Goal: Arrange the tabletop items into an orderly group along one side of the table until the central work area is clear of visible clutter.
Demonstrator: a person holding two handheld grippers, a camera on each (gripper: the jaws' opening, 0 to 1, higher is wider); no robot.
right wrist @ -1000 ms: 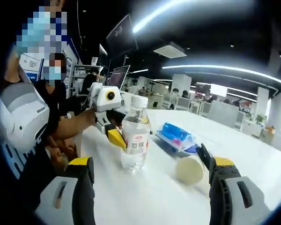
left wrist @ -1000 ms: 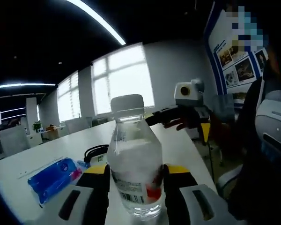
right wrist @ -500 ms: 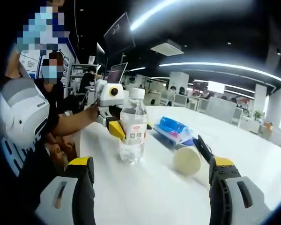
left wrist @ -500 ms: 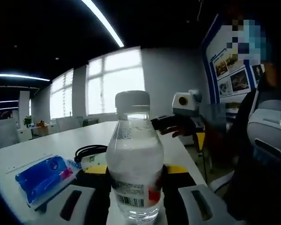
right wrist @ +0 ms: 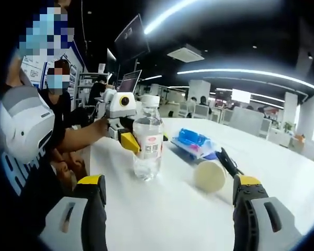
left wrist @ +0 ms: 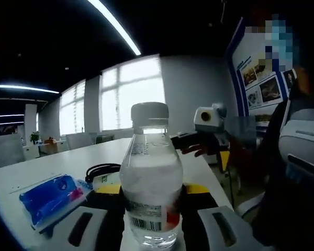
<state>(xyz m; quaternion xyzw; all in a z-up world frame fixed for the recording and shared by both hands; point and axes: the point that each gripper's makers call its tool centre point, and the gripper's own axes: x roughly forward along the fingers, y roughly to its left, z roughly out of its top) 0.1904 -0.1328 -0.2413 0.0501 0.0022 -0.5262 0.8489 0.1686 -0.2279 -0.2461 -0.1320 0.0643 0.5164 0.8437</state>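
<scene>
A clear water bottle (left wrist: 150,178) with a white cap and a red-and-white label stands on the white table (right wrist: 162,219). My left gripper (left wrist: 153,196) is shut on it, a yellow-tipped jaw pressing each side. In the right gripper view the same bottle (right wrist: 147,138) stands upright with the left gripper (right wrist: 121,117) against it from the left. My right gripper (right wrist: 168,183) hovers open over bare table, short of the bottle, with nothing between its jaws. In the left gripper view it (left wrist: 209,125) hangs behind the bottle to the right.
A blue wipes pack (left wrist: 49,196) (right wrist: 193,142) lies flat beyond the bottle. A paper cup (right wrist: 209,176) lies on its side near my right jaw, a black cable (right wrist: 226,161) behind it. A coiled black cable (left wrist: 102,170) and small box (left wrist: 107,180) lie by the pack. A person (right wrist: 26,130) stands at the table's edge.
Both views have shifted slightly with the hands. The left gripper stays on the bottle, which stands in the same spot. The right gripper stays open.
</scene>
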